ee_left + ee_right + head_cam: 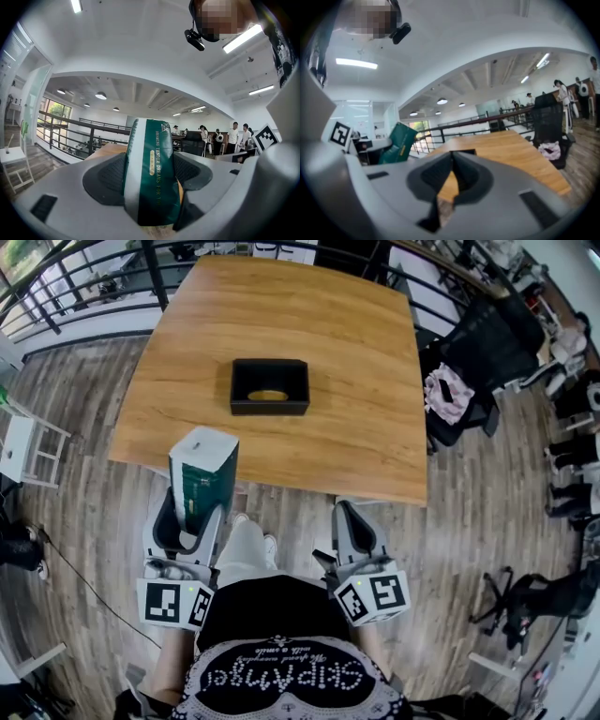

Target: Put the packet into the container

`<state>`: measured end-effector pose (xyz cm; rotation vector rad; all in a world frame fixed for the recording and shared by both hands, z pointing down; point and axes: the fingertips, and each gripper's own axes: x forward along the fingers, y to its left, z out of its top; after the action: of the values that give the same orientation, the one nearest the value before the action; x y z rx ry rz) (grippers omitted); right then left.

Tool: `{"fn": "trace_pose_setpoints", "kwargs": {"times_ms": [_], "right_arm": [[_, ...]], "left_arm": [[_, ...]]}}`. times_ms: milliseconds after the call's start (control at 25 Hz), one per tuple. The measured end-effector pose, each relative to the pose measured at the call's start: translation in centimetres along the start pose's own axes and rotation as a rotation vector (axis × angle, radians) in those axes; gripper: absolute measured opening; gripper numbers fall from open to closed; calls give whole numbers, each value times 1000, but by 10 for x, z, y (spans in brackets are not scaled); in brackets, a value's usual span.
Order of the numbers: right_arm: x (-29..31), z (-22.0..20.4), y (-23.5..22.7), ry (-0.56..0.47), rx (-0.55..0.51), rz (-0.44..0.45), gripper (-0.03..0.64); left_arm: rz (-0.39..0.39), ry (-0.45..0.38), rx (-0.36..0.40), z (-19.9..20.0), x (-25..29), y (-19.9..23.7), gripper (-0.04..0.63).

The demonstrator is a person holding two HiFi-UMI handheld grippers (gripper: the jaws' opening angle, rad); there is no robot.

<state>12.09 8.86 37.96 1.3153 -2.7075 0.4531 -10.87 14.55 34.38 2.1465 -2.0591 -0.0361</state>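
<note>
One glossy green-and-white packet (151,159) pinched in left claw (150,180).

It looks like an open-plan office. Black swivel chairs (487,352) crowd the right edge beside a big wooden tabletop (366,418) on plank flooring (84,399). A black railing (94,277) runs along the top. Strip lights (245,38) cross the ceiling, and people (234,136) stand among desks at far right.
</note>
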Motion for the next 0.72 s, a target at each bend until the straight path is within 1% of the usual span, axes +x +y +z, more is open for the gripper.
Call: {"fn": "trace_pose_setpoints", "kwargs": {"times_ms": [280,480,720], "right_arm": [[10,-1,-3,7,9,-4,38],[35,1,-8,21,16,-23,38],[75,16,-14,28,9,-40,37]], "left_arm": [[-1,12,-4,-2,10,6,339],[-18,25,-12,-4,36,20,339],[-46,29,-25,3,82,39,339]]}}
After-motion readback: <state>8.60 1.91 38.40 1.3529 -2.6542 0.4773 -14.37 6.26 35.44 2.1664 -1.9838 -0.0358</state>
